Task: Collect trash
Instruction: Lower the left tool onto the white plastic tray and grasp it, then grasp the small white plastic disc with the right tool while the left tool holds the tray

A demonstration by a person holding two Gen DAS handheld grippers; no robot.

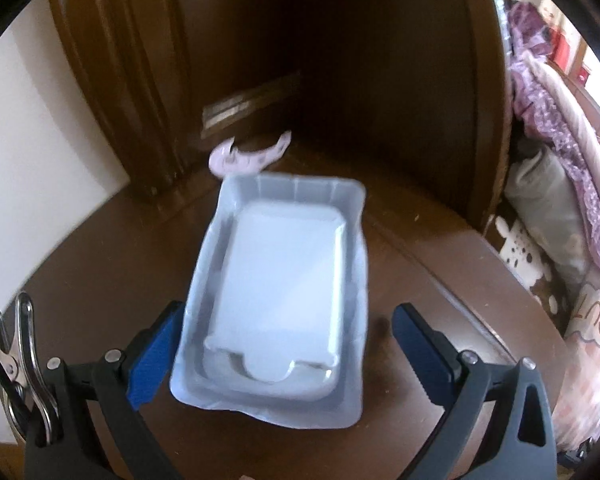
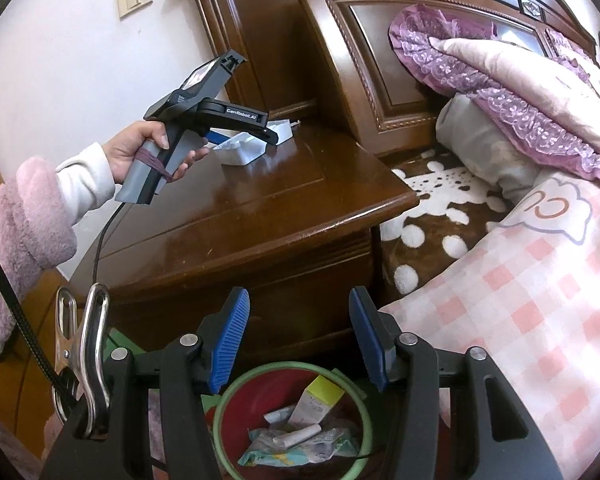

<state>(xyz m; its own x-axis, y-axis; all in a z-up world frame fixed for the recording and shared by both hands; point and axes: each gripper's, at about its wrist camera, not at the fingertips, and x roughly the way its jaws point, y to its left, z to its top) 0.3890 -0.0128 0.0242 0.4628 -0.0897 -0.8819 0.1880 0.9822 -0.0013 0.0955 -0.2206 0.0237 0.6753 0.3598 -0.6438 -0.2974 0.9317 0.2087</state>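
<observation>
Two grippers show, both with blue pads. In the left wrist view the left gripper (image 1: 284, 344) fills the lower frame, its jaws spread wide to either side of a white plastic tray (image 1: 276, 280) at the centre; the left pad sits at the tray's rim, though whether it touches is blurred, and the right pad stands clear. The tray lies on a dark wooden nightstand (image 1: 100, 280), with a crumpled pale pink scrap (image 1: 248, 156) just beyond its far edge, toward the upper middle. In the right wrist view a hand (image 2: 140, 152) at the left holds the other tool over the nightstand. At bottom centre the right gripper (image 2: 298, 340) hangs partly open and empty above a red bin (image 2: 220, 416) with a green rim, holding wrappers and a small tube. Bedding (image 2: 520, 280) fills the right side.
</observation>
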